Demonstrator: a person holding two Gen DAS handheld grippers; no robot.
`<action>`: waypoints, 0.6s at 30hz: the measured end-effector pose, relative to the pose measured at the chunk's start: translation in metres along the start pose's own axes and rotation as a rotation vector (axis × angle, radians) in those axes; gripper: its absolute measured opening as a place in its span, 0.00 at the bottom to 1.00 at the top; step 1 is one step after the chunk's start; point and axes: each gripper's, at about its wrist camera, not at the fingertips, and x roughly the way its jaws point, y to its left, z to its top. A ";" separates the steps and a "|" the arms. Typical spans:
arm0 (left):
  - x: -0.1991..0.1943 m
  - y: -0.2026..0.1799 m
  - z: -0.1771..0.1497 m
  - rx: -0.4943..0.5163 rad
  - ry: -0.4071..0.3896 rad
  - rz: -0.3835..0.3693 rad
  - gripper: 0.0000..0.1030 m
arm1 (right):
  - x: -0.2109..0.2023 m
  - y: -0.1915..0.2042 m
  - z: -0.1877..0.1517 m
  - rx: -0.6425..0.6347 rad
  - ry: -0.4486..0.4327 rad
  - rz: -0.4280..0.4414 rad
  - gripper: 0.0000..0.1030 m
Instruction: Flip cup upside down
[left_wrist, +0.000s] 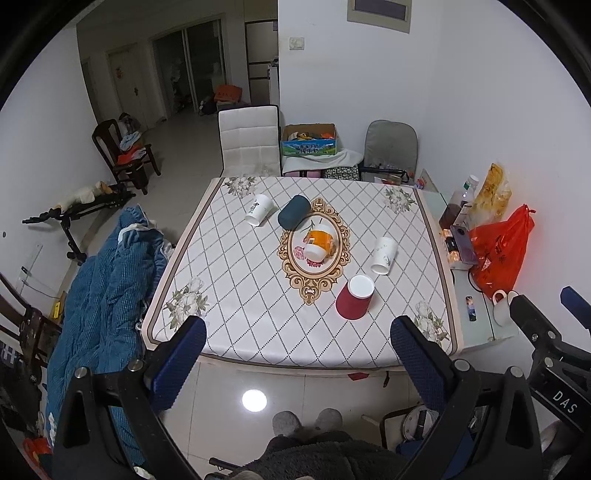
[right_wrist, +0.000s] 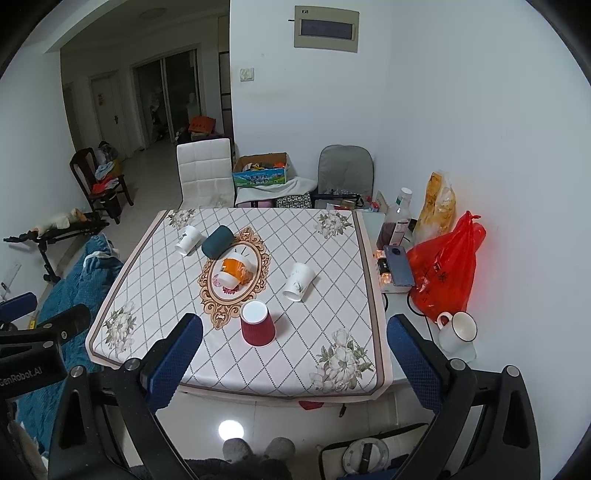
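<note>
1. Risk of picking the wrong cup: five on the table (left_wrist: 258, 332). Red cup (left_wrist: 354, 297) nearest, apparently already bottom-up; orange cup (left_wrist: 318, 244) at the centre medallion, teal cup (left_wrist: 294, 216) beyond it, two white cups (left_wrist: 384, 255) off to the sides. All four look tilted or lying, though fisheye bend makes that uncertain.
2. Risk of crushing: paper-like walls, likely to buckle under a hard squeeze.
3. Risk of rolling: a cup on its side could scoot away if nudged by one finger before the other closes.
4. Risk of collision: grippers close side by side, each visible at the edge of the other's view; reaching for the same cup could knock them together.
5. Left gripper (left_wrist: 297, 354): jaws spread wide, nothing between them, held high and back from the near table edge, angled down at the cloth.
6. Right gripper (right_wrist: 295, 354): same pose, jaws wide apart and bare, red cup just ahead between the fingertips in its view, no contact.
</note>
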 end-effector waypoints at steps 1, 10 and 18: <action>-0.001 -0.001 -0.001 0.001 0.000 0.001 0.99 | 0.000 0.000 -0.001 0.000 0.003 0.004 0.99; -0.002 -0.003 -0.008 -0.004 0.009 0.006 0.99 | -0.001 0.000 -0.006 -0.009 0.009 0.025 0.99; -0.003 -0.001 -0.010 -0.004 0.009 0.007 0.99 | -0.002 0.001 -0.007 -0.010 0.008 0.031 0.99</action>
